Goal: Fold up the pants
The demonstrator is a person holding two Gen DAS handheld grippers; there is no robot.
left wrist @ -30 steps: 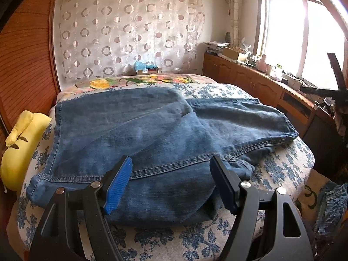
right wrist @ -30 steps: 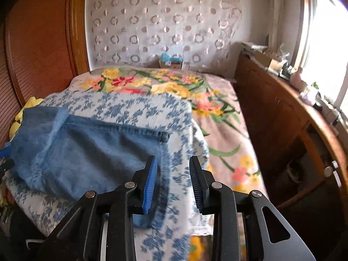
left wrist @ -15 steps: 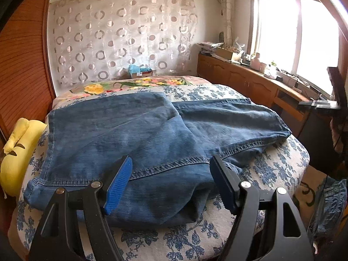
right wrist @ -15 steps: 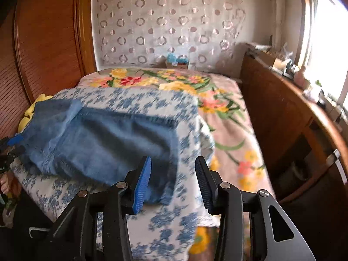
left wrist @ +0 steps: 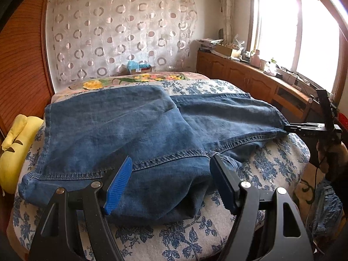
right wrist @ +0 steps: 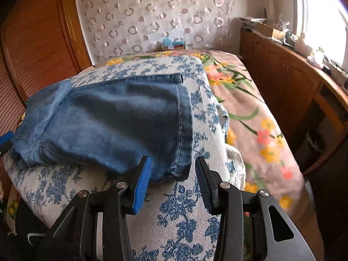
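Blue denim pants (left wrist: 134, 134) lie spread on a blue-flowered cushion (left wrist: 174, 239), one part folded over the other. My left gripper (left wrist: 171, 178) is open, its jaws straddling the near hem above the cloth. In the right wrist view the pants (right wrist: 121, 121) lie with a hemmed end toward me. My right gripper (right wrist: 171, 178) is open, its jaws either side of that hem's corner, holding nothing. It also shows in the left wrist view (left wrist: 289, 128) at the pants' right edge.
A yellow pillow (left wrist: 13, 143) lies at the left. A flowered bedspread (right wrist: 250, 108) covers the bed beyond. Wooden cabinets (left wrist: 250, 76) run along the window wall on the right. A wooden panel (right wrist: 32, 54) stands at the left. More denim (left wrist: 326, 208) lies on the floor.
The right gripper has opened wider and come up to the hem corner of the pants. The left gripper has stayed open over the near hem, with the view shifting slightly.
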